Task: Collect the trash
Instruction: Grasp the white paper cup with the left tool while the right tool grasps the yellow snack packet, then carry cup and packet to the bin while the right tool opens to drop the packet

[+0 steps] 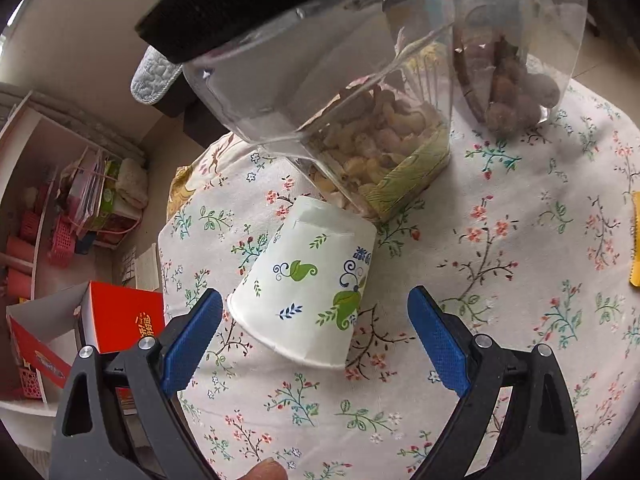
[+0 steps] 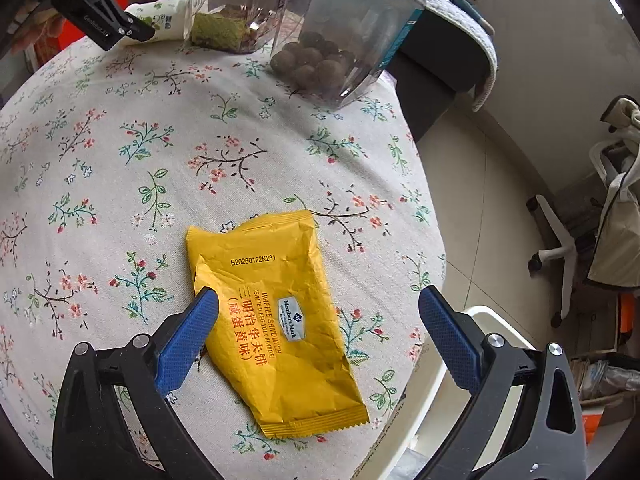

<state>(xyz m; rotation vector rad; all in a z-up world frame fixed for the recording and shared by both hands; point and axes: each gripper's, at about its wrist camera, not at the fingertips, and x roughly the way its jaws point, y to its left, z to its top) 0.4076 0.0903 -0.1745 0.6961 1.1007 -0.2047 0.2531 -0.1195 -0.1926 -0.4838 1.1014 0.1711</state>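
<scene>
A white paper cup [image 1: 308, 284] with green leaf prints lies tipped on the floral tablecloth [image 1: 500, 280], rim toward me. My left gripper [image 1: 316, 320] is open, its blue pads either side of the cup's rim. The same cup [image 2: 164, 20] shows far off in the right wrist view, beside the left gripper [image 2: 100, 8]. A crumpled yellow snack wrapper [image 2: 276, 320] lies flat on the cloth. My right gripper [image 2: 320, 320] is open above it, the left pad over the wrapper's left edge. A sliver of the wrapper [image 1: 635, 240] shows at the left view's right edge.
Two clear jars stand at the table's back: one with cashews [image 1: 380, 148], one with brown balls [image 2: 320, 64]. A red carton [image 1: 120, 316] and shelves [image 1: 60, 220] lie left of the table. A white bin rim [image 2: 500, 320] and an office chair [image 2: 568, 240] are to the right.
</scene>
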